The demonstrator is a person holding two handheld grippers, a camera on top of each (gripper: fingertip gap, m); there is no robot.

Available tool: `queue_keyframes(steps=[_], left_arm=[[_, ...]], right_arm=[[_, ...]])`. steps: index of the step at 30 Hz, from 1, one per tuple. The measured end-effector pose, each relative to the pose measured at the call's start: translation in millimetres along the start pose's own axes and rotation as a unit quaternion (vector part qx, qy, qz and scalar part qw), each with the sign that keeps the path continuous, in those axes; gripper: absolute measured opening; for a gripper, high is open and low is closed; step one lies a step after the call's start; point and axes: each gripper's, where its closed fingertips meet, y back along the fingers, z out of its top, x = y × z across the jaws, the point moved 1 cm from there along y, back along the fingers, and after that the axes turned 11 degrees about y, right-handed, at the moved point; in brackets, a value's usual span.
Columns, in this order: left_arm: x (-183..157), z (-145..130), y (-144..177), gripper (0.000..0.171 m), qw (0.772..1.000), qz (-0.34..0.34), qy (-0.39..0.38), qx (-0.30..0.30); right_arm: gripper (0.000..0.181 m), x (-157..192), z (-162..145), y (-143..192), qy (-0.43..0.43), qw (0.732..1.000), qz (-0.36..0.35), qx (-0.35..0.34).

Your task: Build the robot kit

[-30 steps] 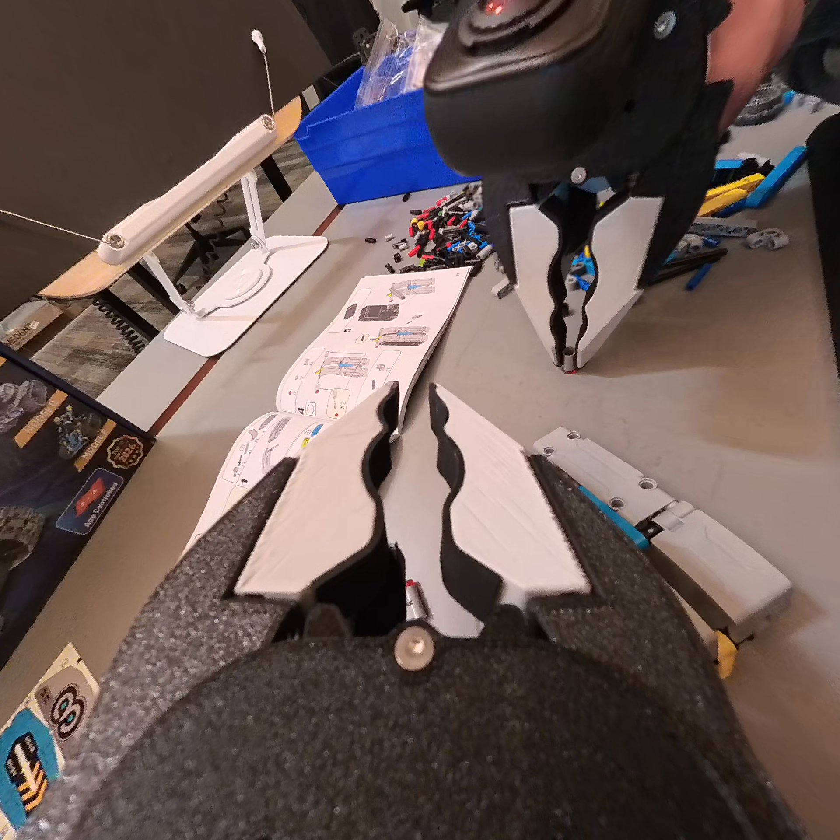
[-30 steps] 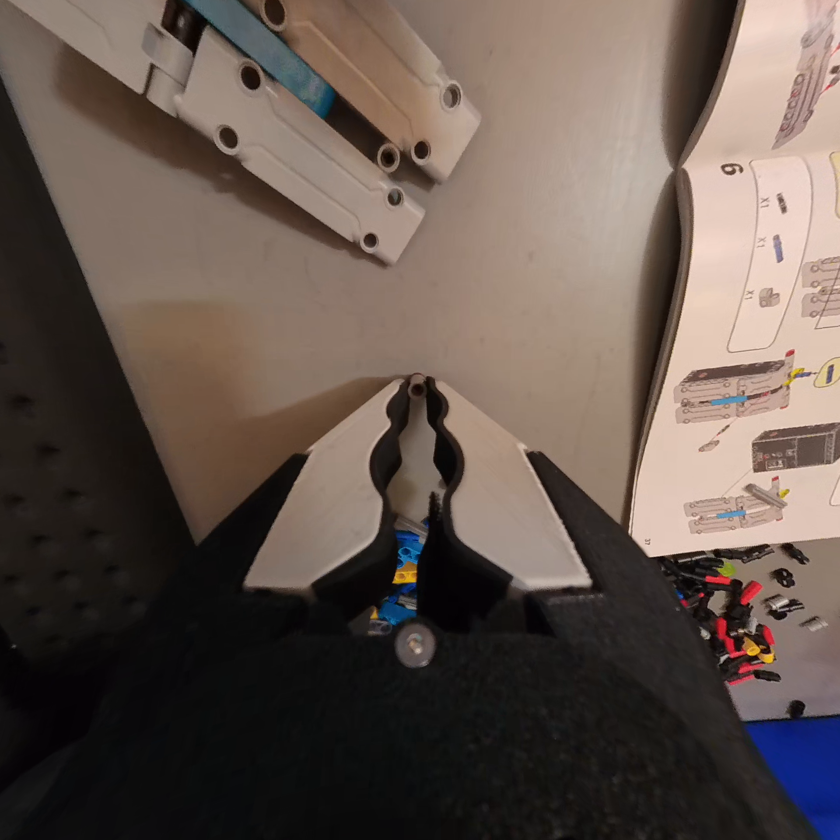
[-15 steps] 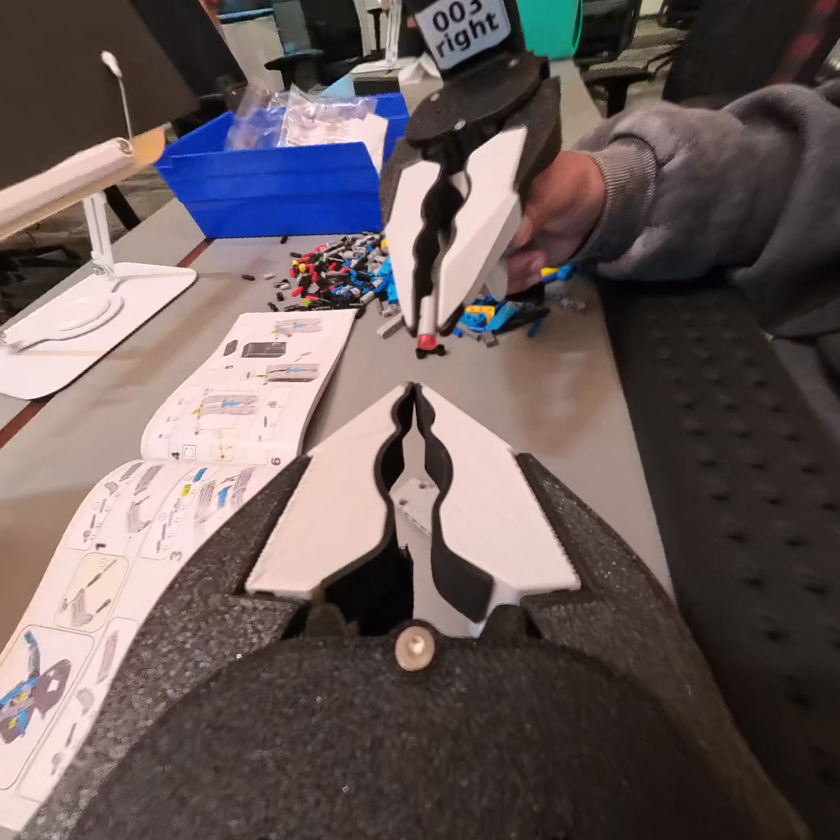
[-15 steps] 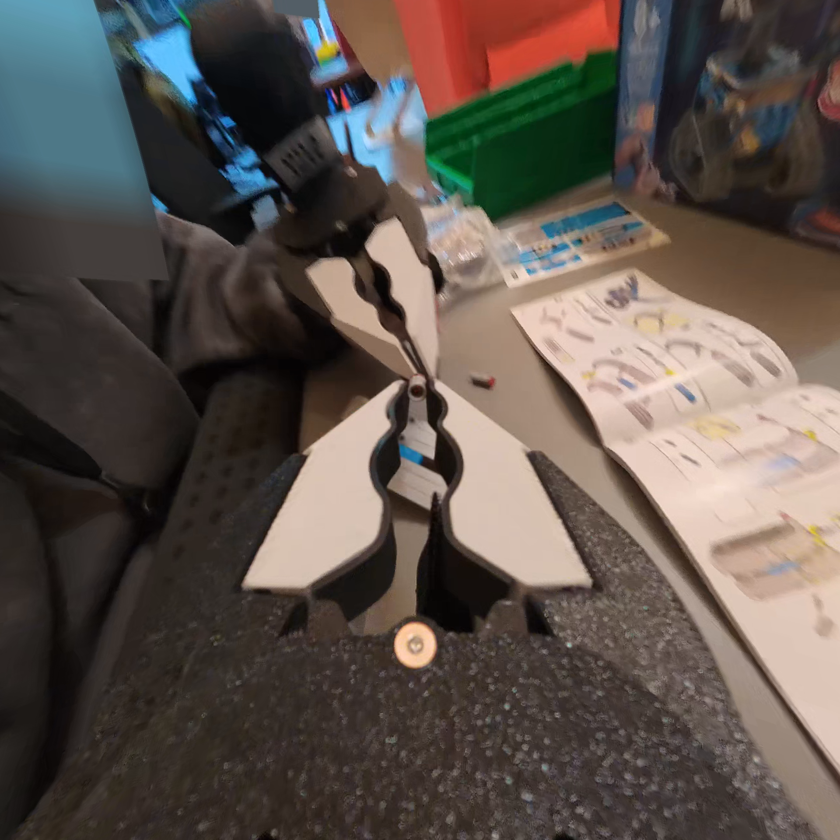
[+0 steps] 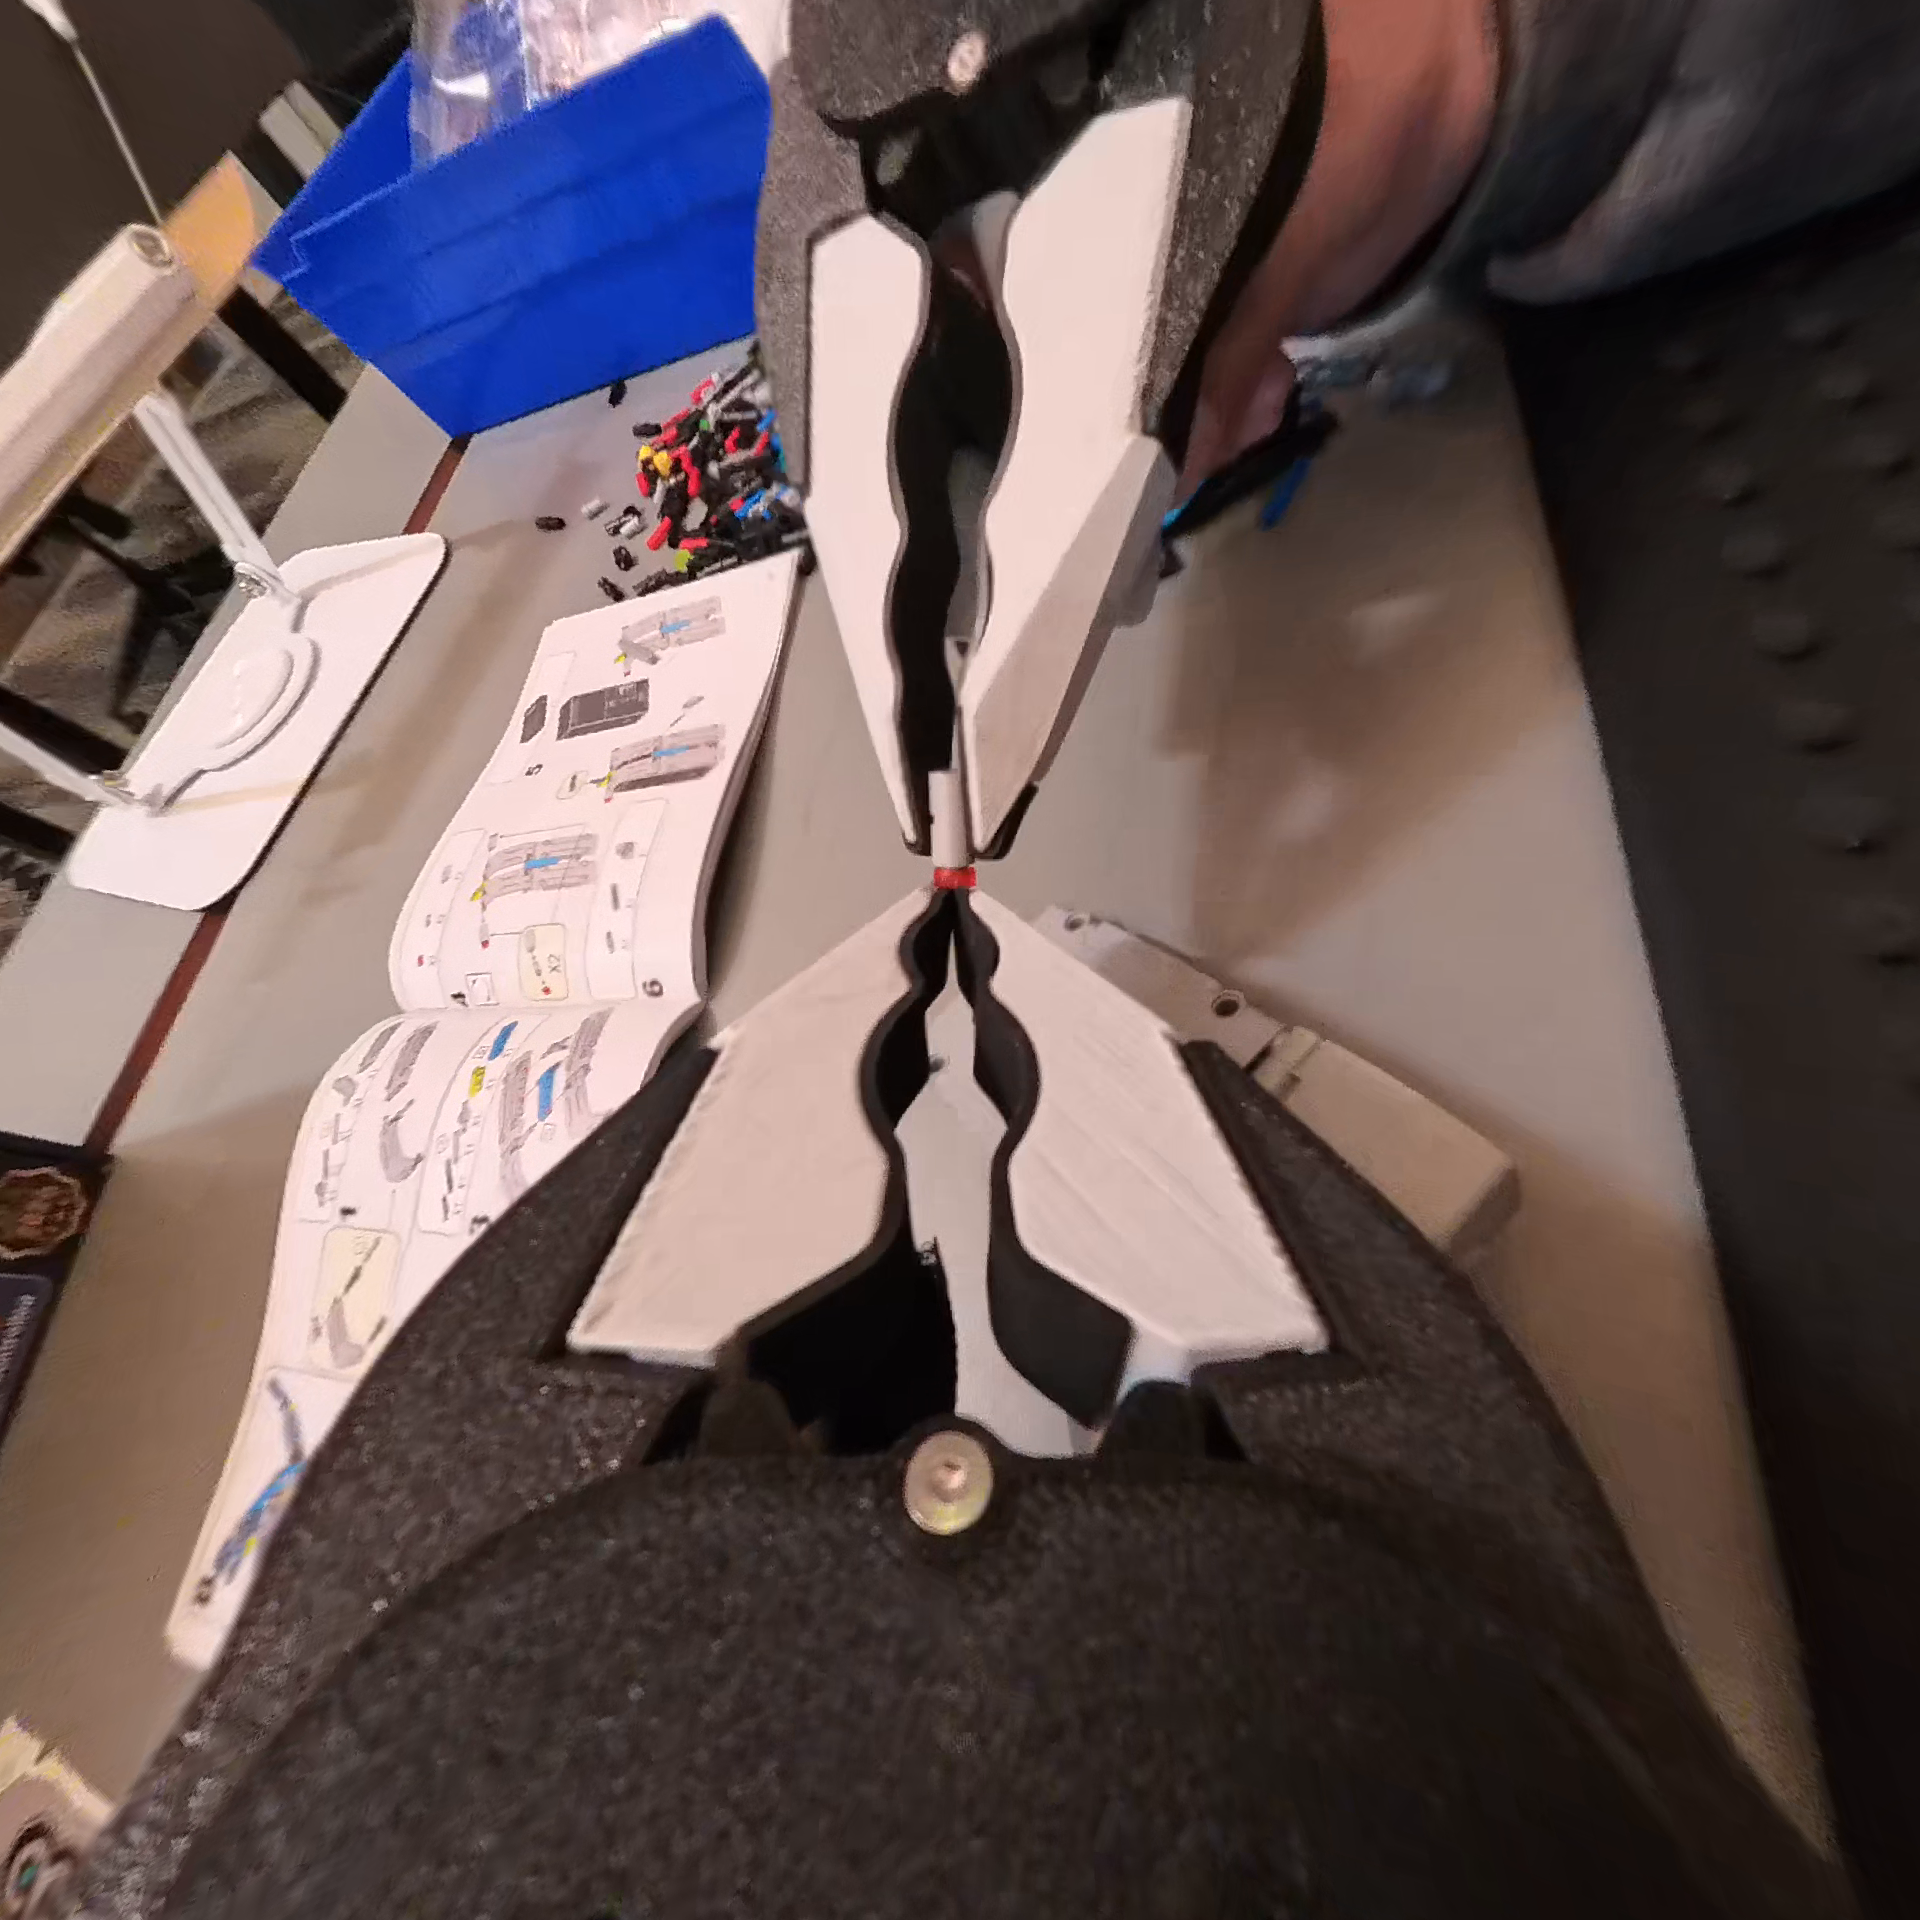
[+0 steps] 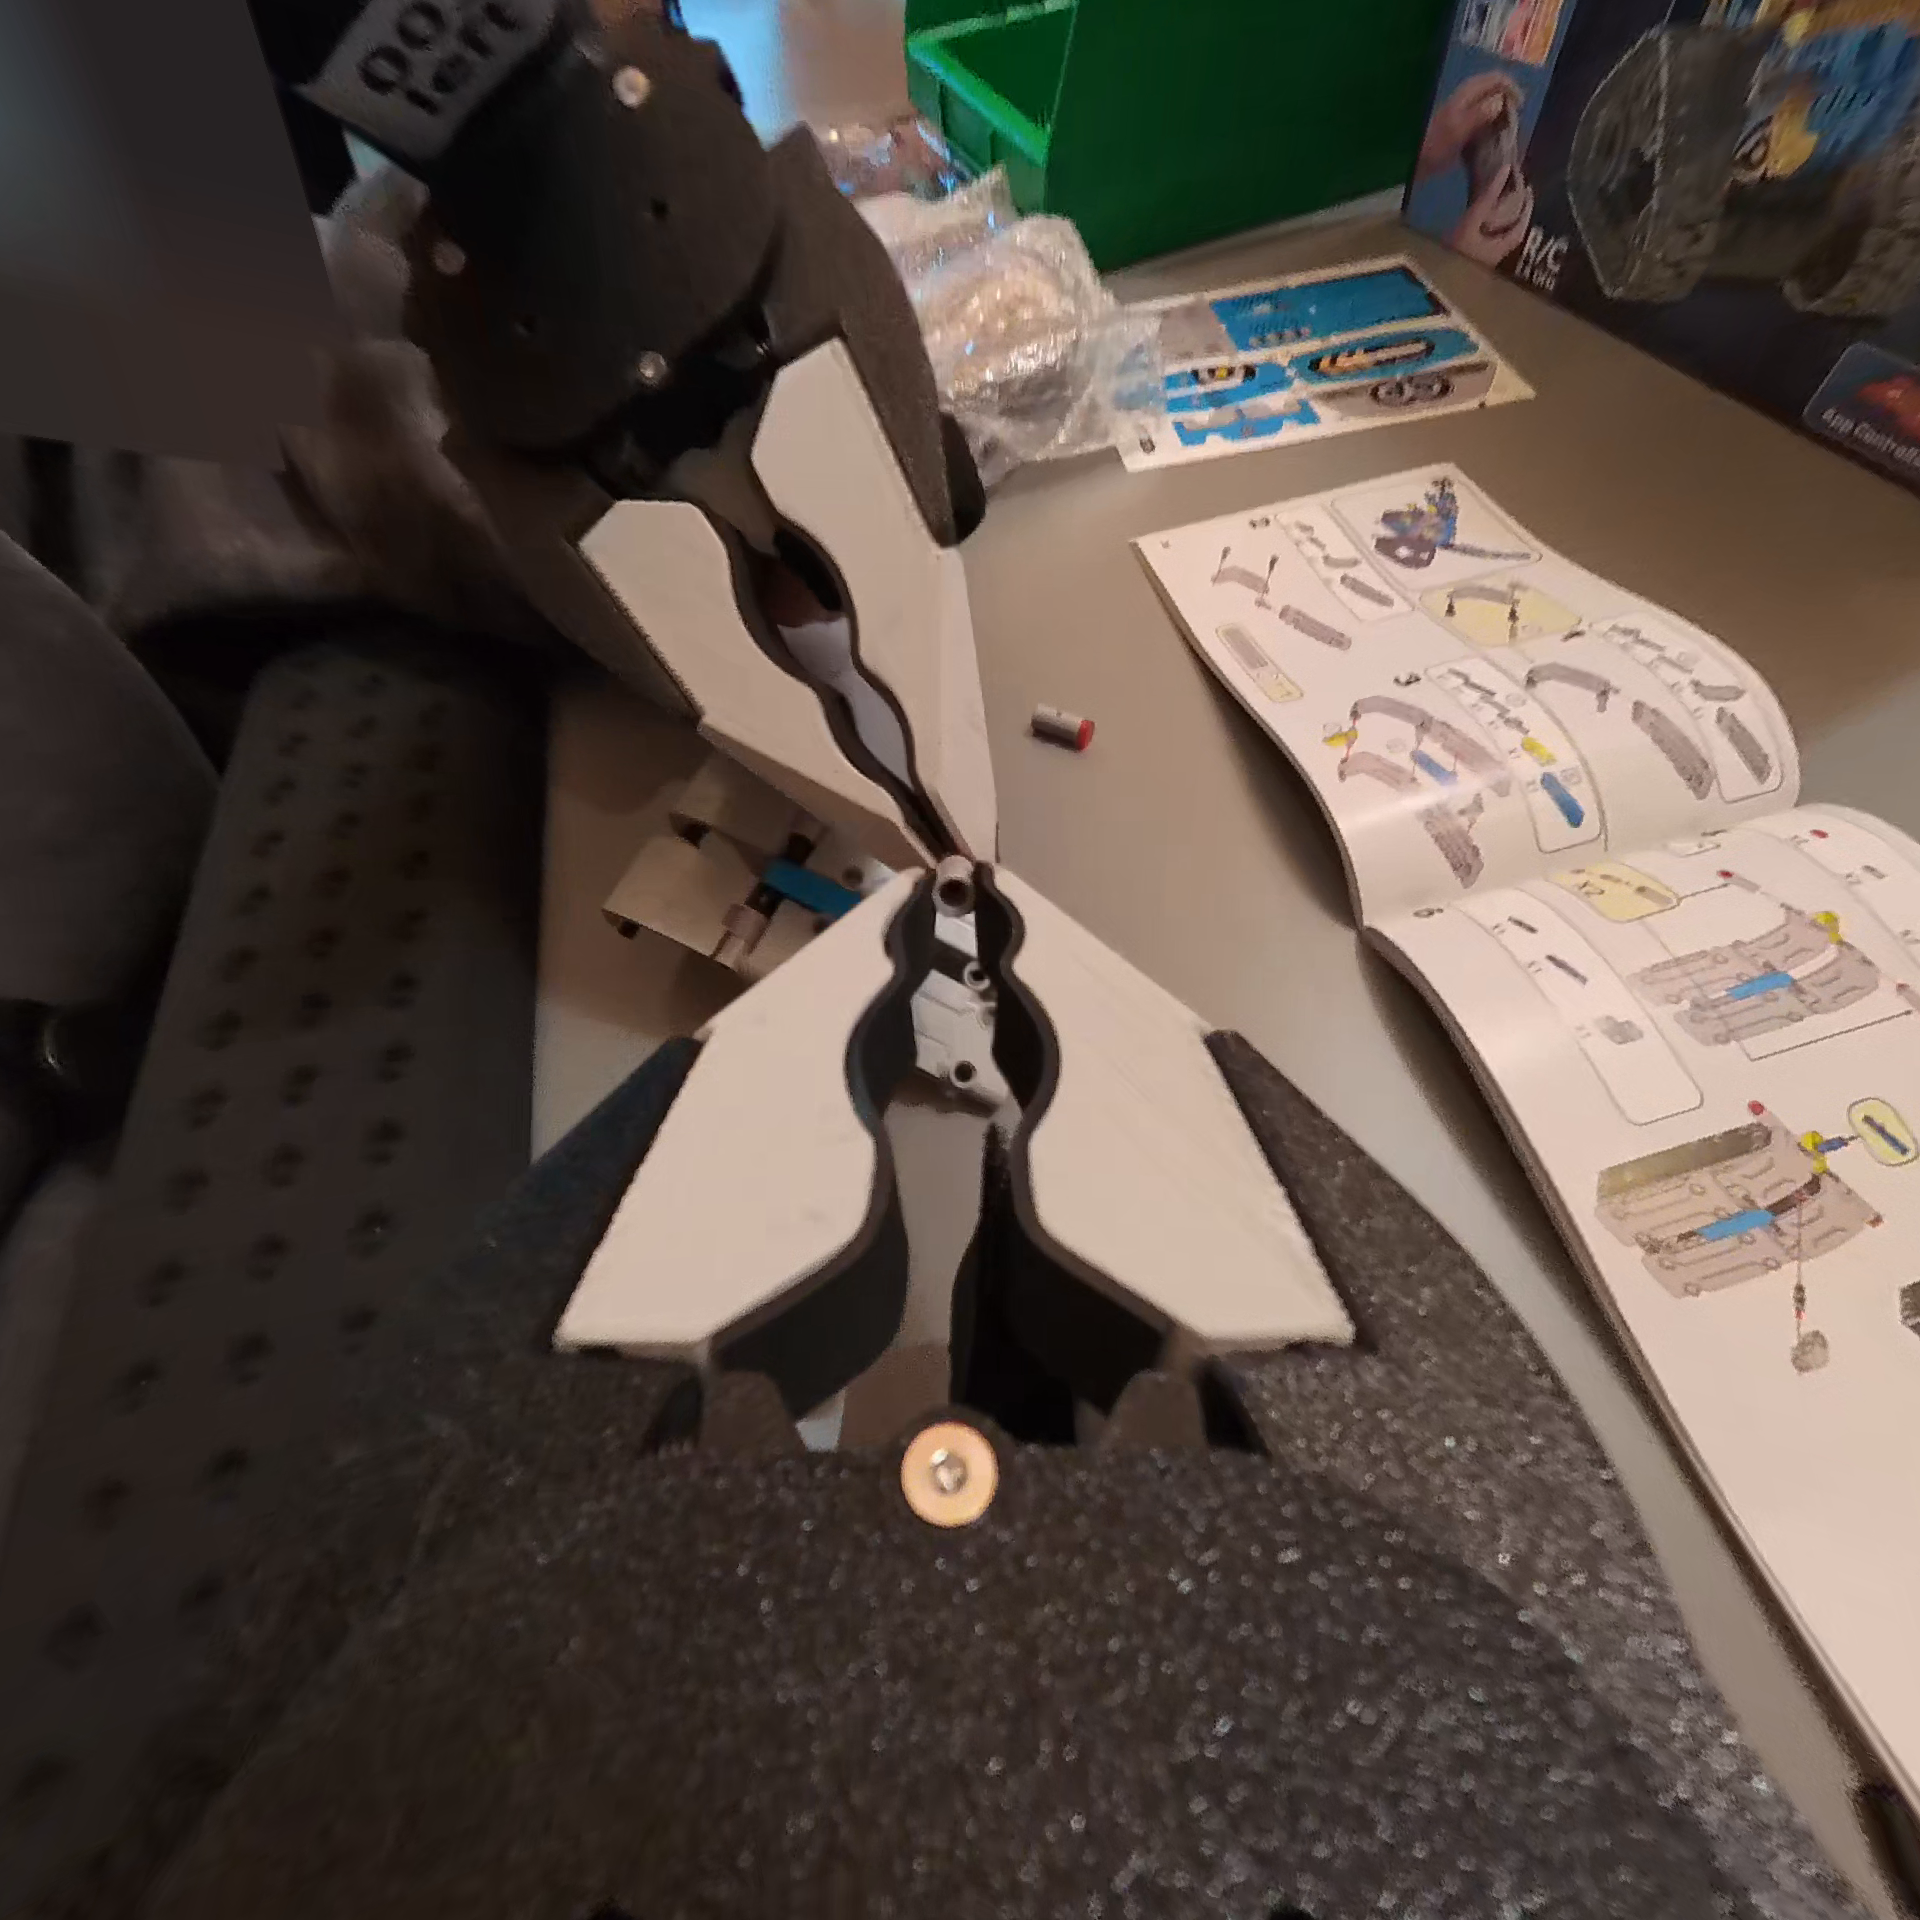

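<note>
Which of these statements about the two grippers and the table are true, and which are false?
1. The right gripper pinches a grey pin with a red end. True.
2. The left gripper is wide open. False: its jaws are closed, with the tips at the pin's red end.
3. A second pin lies loose on the table. True.
4. The instruction booklet is closed. False: it lies open.
5. The blue bin is empty. False: it holds clear plastic bags.
</note>
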Motion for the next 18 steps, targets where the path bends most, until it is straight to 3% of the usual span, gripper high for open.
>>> queue_keyframes(steps=[7,10,14,18], left_arm=[[3.6,4.9,3.6,0.000,1.000,0.001,0.016,-0.014],[4.6,11.2,5.8,0.000,0.998,-0.019,0.042,-0.043],[30.6,15.2,21.8,0.000,0.996,0.034,0.024,-0.073],[18.3,33.0,28.9,0.020,0.992,0.051,-0.036,-0.113]], right_arm=[[0.006,-3.0,4.3,0.5,-0.009,1.000,-0.004,-0.018],[0.006,-5.1,9.2,5.6,-0.074,0.995,0.022,-0.064],[0.006,-11.2,29.9,20.2,-0.203,0.958,0.097,-0.178],[0.007,-15.4,29.9,23.0,-0.307,0.914,0.148,-0.222]])
